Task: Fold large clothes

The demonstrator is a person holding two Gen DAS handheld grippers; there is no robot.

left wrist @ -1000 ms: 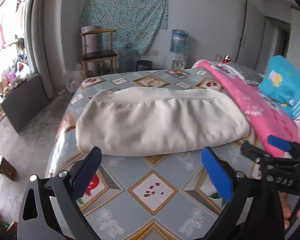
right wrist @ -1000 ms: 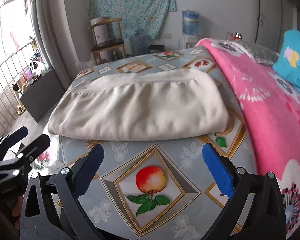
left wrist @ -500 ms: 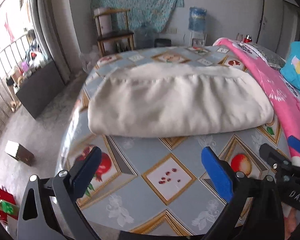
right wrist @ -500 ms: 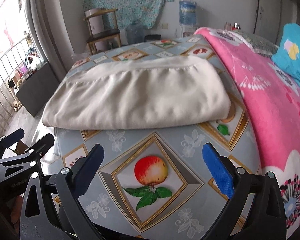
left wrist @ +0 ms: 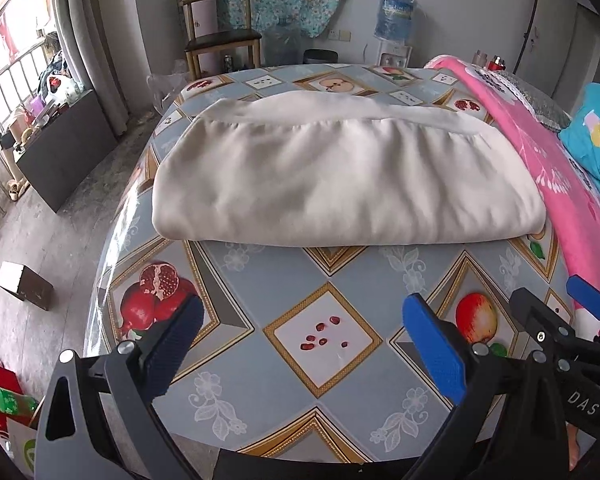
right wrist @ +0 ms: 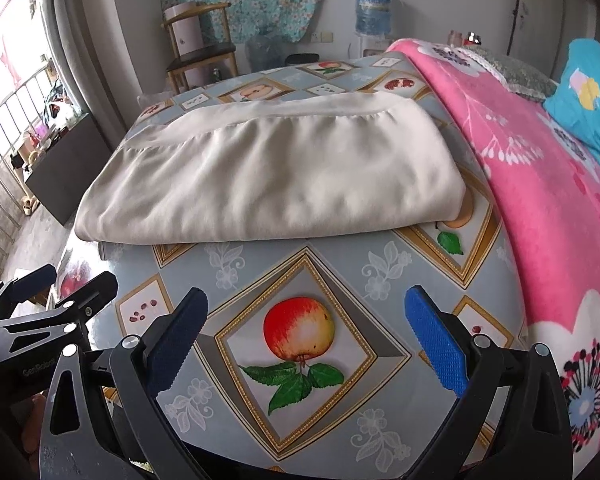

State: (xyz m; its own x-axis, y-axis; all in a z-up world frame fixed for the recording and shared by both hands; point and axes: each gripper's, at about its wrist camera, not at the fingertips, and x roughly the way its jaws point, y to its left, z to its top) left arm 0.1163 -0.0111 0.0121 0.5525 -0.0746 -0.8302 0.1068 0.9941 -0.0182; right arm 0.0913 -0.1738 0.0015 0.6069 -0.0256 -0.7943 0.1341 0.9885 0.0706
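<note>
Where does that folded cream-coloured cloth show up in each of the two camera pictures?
Left wrist view: the cream cloth lies across the middle, beyond the open fingers.
Right wrist view: the cream cloth lies centre-left, next to the pink blanket.
Shared landmark: the wooden chair by the back wall.

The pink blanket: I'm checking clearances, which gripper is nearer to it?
Right. The right gripper hovers open beside the pink blanket, which runs along its outer side. The left gripper sits farther away, on the right gripper's other side.
</note>
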